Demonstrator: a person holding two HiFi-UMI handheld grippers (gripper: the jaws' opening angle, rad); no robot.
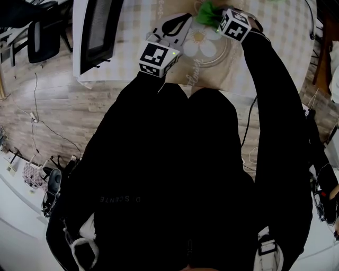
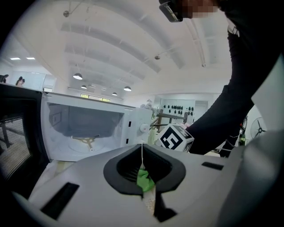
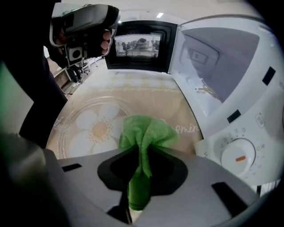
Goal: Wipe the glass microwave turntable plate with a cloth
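Note:
The glass turntable plate (image 1: 207,55) lies flat on a beige tablecloth, and a printed daisy shows through it (image 3: 91,129). My right gripper (image 1: 213,17) is over the plate's far side, shut on a bunched green cloth (image 3: 144,133) that hangs down onto the plate. In the head view the cloth (image 1: 206,12) sits at the plate's top edge. My left gripper (image 1: 176,25) is beside the plate's left rim, held level. Its jaws (image 2: 142,156) meet in a thin seam with nothing seen between them. It also shows in the right gripper view (image 3: 84,26), raised above the table.
A white microwave (image 2: 88,126) stands open next to the plate, with its bare roller ring (image 2: 87,141) inside and its dark door (image 1: 99,26) swung out. Its control dial (image 3: 239,157) is close to my right gripper. The table's front edge (image 1: 175,87) lies against the person's body.

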